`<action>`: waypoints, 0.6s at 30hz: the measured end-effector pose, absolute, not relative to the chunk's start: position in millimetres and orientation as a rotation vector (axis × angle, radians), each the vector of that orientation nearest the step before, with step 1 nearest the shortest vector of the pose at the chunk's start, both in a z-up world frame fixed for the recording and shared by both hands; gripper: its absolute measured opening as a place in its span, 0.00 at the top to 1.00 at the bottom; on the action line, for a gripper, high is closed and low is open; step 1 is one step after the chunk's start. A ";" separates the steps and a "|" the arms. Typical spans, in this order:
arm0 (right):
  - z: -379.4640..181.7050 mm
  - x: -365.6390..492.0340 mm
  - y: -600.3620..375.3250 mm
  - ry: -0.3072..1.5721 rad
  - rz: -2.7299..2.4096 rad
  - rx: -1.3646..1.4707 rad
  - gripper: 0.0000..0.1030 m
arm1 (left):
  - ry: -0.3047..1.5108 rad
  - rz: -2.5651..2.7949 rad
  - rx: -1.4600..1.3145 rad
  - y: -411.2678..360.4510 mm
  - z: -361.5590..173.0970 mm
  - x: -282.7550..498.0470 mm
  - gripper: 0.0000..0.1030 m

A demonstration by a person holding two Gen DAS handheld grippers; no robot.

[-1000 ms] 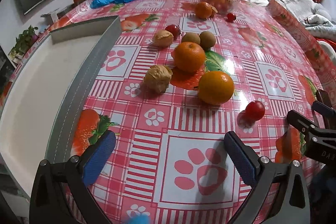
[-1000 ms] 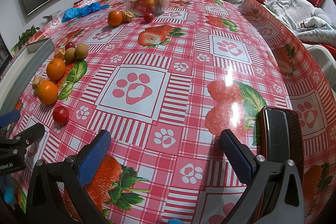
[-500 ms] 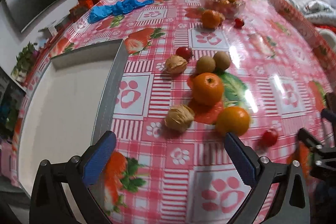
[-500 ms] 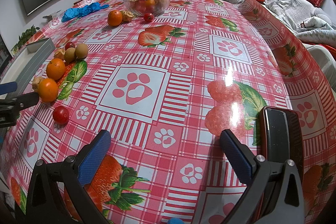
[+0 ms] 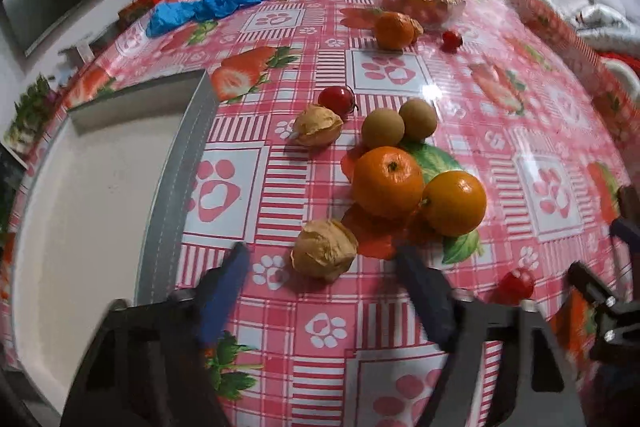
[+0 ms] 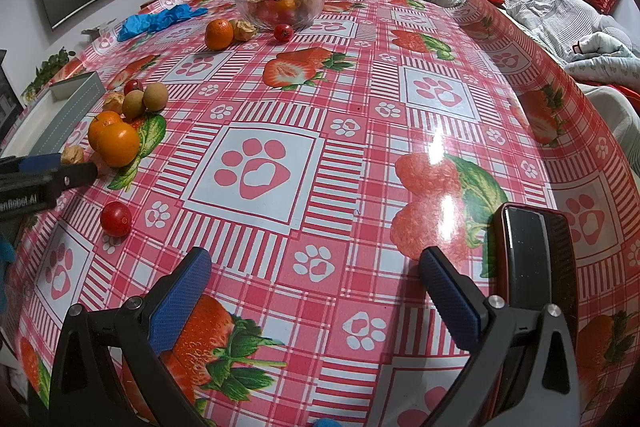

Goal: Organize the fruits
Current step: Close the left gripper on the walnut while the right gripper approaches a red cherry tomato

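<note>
Fruit lies loose on the strawberry tablecloth. In the left wrist view a husked physalis (image 5: 324,255) sits just ahead of my open left gripper (image 5: 322,281), between its blue fingers. Beyond it are two oranges (image 5: 387,182) (image 5: 454,203), two brown longans (image 5: 383,127), a second physalis (image 5: 318,125) and a cherry tomato (image 5: 336,98). Another tomato (image 5: 517,283) lies at the right. A white tray with a grey rim (image 5: 176,163) is on the left. My right gripper (image 6: 314,291) is open and empty over bare cloth; the left gripper (image 6: 52,173) shows at its left edge.
A glass bowl (image 6: 279,5) of fruit stands at the far side, with an orange (image 6: 218,34), a physalis and a tomato (image 6: 283,32) beside it. A blue cloth (image 6: 160,21) lies at the back left. A black phone (image 6: 534,263) lies by my right gripper.
My left gripper has moved forward and down toward the fruit cluster, so the near physalis now sits between its fingers. The right gripper has stayed still.
</note>
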State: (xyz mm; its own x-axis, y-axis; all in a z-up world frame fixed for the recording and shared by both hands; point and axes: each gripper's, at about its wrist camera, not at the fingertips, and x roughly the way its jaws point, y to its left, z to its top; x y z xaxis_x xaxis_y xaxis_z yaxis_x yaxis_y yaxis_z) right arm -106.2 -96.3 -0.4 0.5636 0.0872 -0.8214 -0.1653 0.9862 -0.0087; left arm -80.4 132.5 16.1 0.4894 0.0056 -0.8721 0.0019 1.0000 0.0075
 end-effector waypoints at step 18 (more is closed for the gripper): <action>10.4 -101.8 -6.2 0.995 0.428 -0.120 0.31 | 1.031 -0.009 -0.084 147.6 24.4 -99.5 0.70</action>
State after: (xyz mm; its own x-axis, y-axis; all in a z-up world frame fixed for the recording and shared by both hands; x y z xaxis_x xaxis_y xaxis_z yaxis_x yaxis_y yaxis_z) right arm -101.8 -6.2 10.4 0.4692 0.2947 -0.8325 -0.4025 0.9104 0.0955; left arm -99.5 147.6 24.4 0.5142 -0.0472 -0.8564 -0.0316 0.9968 -0.0739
